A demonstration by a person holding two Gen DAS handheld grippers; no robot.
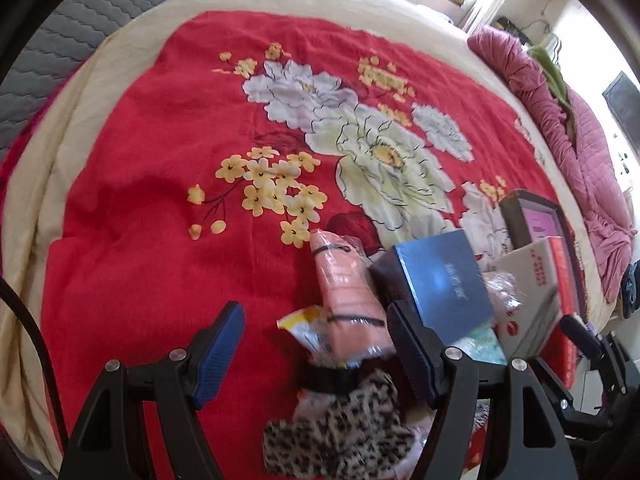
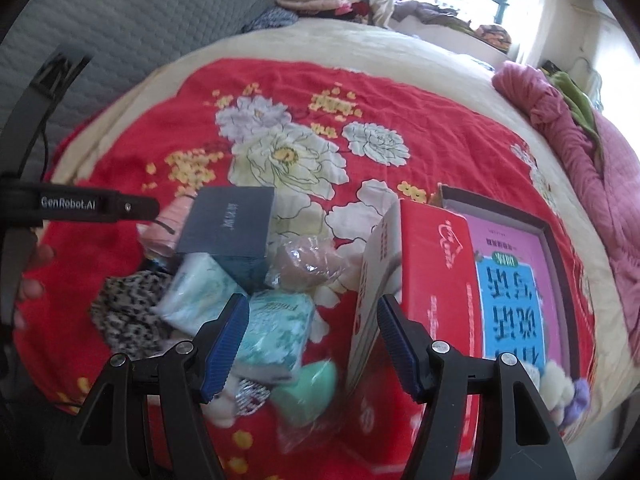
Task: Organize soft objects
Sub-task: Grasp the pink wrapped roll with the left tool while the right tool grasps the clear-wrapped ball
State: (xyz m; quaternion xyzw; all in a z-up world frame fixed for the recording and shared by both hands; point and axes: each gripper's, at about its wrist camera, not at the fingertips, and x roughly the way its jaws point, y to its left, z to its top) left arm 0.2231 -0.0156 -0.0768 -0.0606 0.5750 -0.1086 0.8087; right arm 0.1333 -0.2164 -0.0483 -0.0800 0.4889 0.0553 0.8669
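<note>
A heap of soft things lies on the red flowered blanket. My left gripper hangs open above a pink wrapped cloth pack, a yellow packet and a leopard-print cloth, touching none. My right gripper is open too, over a teal tissue pack and a green soft piece. Nearby lie a white tissue pack and a brown item in clear wrap. The leopard-print cloth and pink wrapped pack show at the left of the right wrist view.
A dark blue box rests on the heap. A red-and-white carton stands open beside a dark tray with a pink book. Plush toys sit at the near right. A pink quilt lines the bed's right side.
</note>
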